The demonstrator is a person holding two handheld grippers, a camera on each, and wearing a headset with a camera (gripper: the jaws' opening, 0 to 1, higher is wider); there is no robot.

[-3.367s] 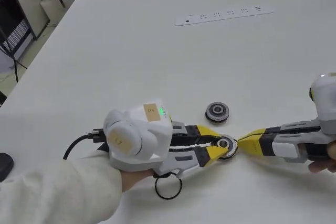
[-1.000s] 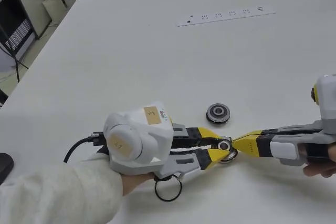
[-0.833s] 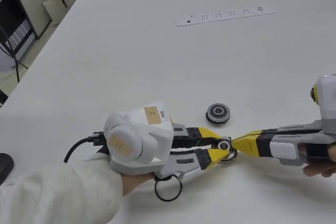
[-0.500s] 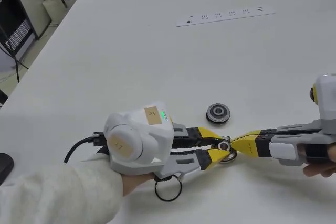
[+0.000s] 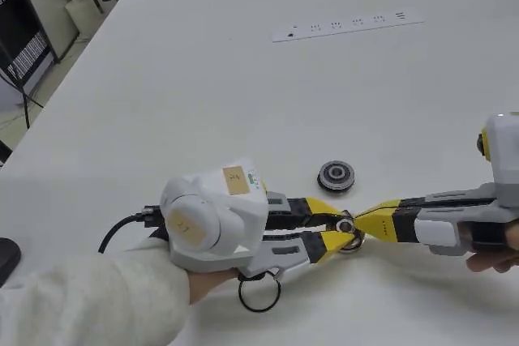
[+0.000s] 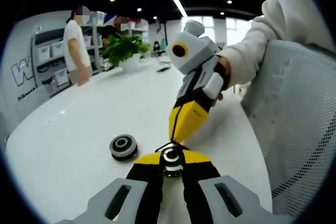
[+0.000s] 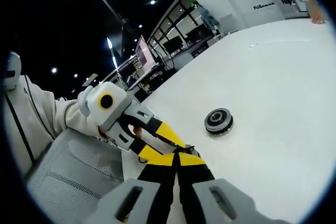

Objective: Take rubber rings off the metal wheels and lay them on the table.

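**Two grippers, one wheel**

The left gripper [image 5: 339, 229] pinches a wheel [image 6: 172, 157] between its yellow fingers [image 6: 147, 160], low by the counter [image 5: 243, 103]. I think this is to stop the wheel from sliding or turning.

The right gripper [image 5: 362, 223] meets it from the other side, tip to tip. Its fingers [image 7: 197, 161] are pressed nearly together. They look to nip the ring [image 6: 171, 147] on the wheel's edge, most likely to peel it off. The nip is too small to see well.

A second wheel [image 5: 336, 174] sits near, a bit farther back, with its ring on. A loose ring [image 5: 259, 291] lies by the person's left hand, close to the near edge of the counter.

There is lots of bare counter on the far side, up to the power strip [image 5: 349, 24]. A pull to the right has open room. It should stay off the second wheel.
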